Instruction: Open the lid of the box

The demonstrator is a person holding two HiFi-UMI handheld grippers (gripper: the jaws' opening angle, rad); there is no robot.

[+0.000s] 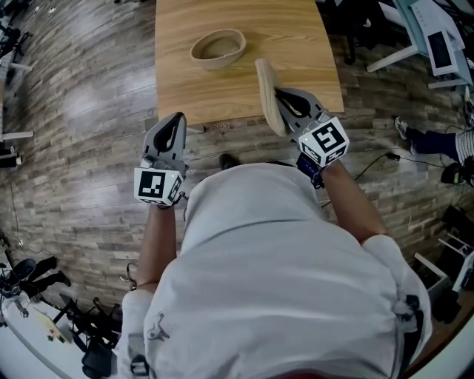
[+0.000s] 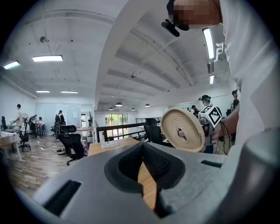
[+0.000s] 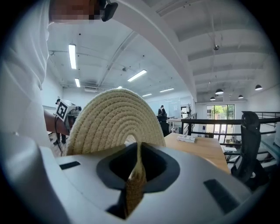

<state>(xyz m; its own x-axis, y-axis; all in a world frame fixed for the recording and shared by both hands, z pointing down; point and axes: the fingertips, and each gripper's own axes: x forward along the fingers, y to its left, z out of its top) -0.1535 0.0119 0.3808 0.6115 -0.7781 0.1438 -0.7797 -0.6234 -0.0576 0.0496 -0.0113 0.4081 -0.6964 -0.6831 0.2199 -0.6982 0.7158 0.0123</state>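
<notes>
R gripper [image 1: 285, 100] is nearly closed, pads pinching a thin woven tab [image 3: 134, 177], prob. the lid's centre pull. Lid [image 1: 266, 95] stands on edge right in front of its jaws, flat face toward the gripper cam. A one-point grip on the tab lets the disc hang or pivot, which would explain the upright pose.

Box [image 1: 217, 48] is ahead and to the left of the R gripper, well apart from the lid. It sits on the table [image 1: 244, 18] with its mouth open and nothing in it that I can see. So lid is off, task basically done imo. Only step left would be parking the lid.

L gripper [image 1: 176, 122] is fully closed with nothing between its pads. It's short of the table's near edge, box ahead and to its right, lid off to its right. Prob. idle and kept clear since one gripper handles a light lid.

Risk: the tab grip is narrow, so the lid could swing or slip if it's moved fast.
</notes>
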